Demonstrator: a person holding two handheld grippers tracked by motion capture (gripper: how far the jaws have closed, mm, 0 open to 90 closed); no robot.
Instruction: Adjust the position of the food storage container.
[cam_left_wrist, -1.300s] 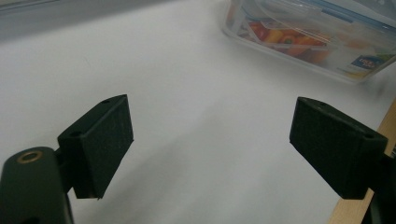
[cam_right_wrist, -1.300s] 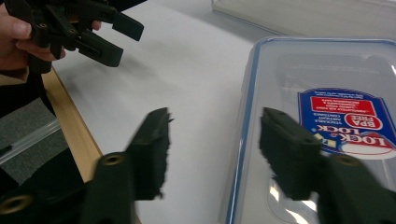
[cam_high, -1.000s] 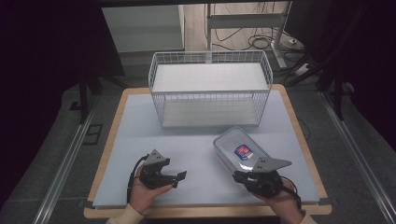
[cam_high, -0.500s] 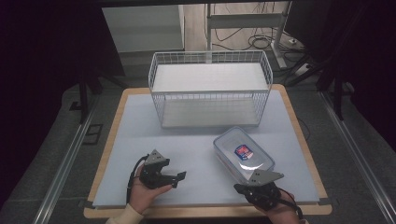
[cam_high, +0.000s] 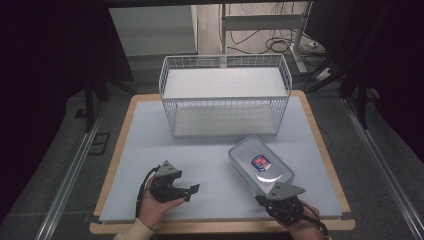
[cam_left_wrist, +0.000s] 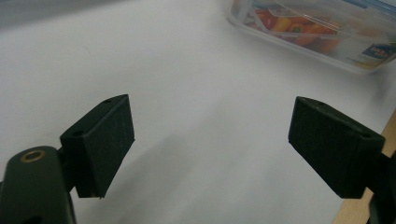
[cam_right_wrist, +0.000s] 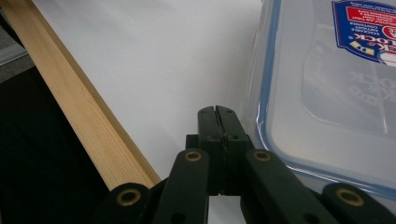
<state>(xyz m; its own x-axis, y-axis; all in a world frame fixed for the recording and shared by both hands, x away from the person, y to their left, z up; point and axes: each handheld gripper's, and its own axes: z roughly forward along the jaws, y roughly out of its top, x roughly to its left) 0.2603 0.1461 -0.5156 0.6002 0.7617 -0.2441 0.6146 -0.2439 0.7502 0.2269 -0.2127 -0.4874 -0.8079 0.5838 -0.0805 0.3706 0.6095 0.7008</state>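
While the left claw (cam_high: 192, 189) stays wide open and empty, the right claw (cam_high: 272, 192), shut on nothing, has withdrawn from the container (cam_high: 260, 164) toward the desk (cam_high: 210, 155) edge.

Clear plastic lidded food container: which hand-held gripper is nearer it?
Right hand-held gripper, jaws shut, sits right beside the clear plastic lidded food container's near corner; left hand-held gripper lies farther off, open.

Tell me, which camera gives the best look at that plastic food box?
The high view: the whole plastic box lies there, lid on. The right gripper view shows its lid and label close up; the left gripper view shows one end, with something orange-red inside.
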